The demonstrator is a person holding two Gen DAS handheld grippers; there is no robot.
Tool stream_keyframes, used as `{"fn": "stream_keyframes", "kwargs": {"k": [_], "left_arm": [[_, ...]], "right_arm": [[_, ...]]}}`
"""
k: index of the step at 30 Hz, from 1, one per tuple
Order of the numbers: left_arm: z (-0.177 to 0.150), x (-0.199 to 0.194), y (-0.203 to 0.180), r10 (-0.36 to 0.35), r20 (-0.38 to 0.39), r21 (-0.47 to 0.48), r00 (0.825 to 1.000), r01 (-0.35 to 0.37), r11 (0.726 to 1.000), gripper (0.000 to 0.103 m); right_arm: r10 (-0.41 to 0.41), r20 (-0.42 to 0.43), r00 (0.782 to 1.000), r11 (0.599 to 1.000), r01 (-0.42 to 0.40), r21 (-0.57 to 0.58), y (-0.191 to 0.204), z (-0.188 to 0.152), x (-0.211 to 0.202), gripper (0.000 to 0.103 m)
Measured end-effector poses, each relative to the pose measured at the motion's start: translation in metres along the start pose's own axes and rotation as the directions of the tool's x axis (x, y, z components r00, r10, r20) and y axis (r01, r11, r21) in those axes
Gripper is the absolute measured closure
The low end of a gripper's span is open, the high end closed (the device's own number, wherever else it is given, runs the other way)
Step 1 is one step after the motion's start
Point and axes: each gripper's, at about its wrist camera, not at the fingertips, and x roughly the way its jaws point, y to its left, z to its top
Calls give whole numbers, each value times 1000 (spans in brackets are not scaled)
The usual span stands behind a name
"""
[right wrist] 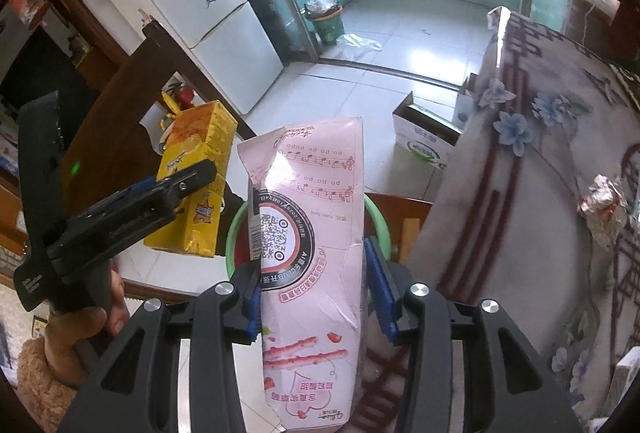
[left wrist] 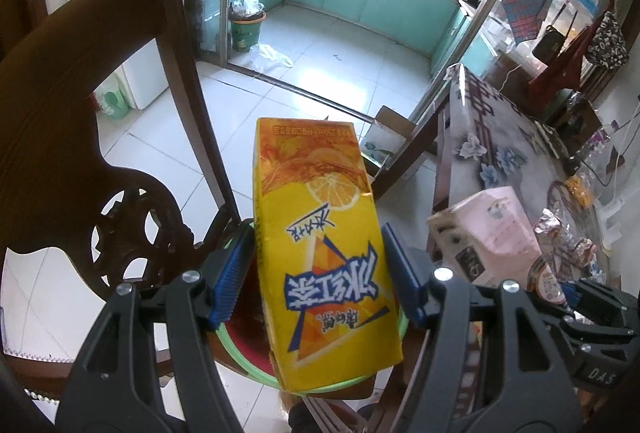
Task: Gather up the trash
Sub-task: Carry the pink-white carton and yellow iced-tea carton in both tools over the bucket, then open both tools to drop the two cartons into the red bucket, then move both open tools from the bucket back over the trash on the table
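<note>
The left gripper (left wrist: pixel 318 271) is clamped on a yellow rectangular iced-tea drink carton (left wrist: pixel 320 233), its 2 blue ribbed pads pressed against the carton's 2 long sides, and holds it tilted above a round green-rimmed plastic bin (left wrist: pixel 234 349) with a red inside. The right gripper (right wrist: pixel 312 289) is clamped on a crumpled pink paper milk carton (right wrist: pixel 310 241) printed with music notes and a QR code, also held over the same bin, whose green rim (right wrist: pixel 234 229) shows behind it. In the right wrist view, the yellow carton sits just left of the pink one. A dark carved wooden chair (left wrist: pixel 80 105) stands beside the bin, and a table (right wrist: pixel 540 213) under a floral cloth carries a crumpled foil wrapper (right wrist: pixel 604 207).
</note>
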Motion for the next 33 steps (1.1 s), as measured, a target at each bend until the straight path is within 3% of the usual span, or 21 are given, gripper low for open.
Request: {"fn": "stream_keyframes", "kwargs": {"k": [7,9,19,28,33], "left_arm": [[2,3,0,41,-1,22,999,-41,999,39],[-1,4,-1,56,-2,26,998,-56,998,23],[-8,-17,-9,38,45,32,998,-40,999,22],[-19,-36,-53,-30,67,102,997,23,995,22],[-34,-33,-91,-94,26,133,995,89,987,22]], "right_arm": [[-5,11,1000,1000,6,-30,5,0,4,60],[0,44,999,1000,0,-3,1,-1,-2,36],[-23,84,996,1000,23,2,-11,-12,-37,37],[-78,124,989,995,70,64,-38,-35,-69,37],[-109,132,985,988,94,119,-64,-53,-90,36]]}}
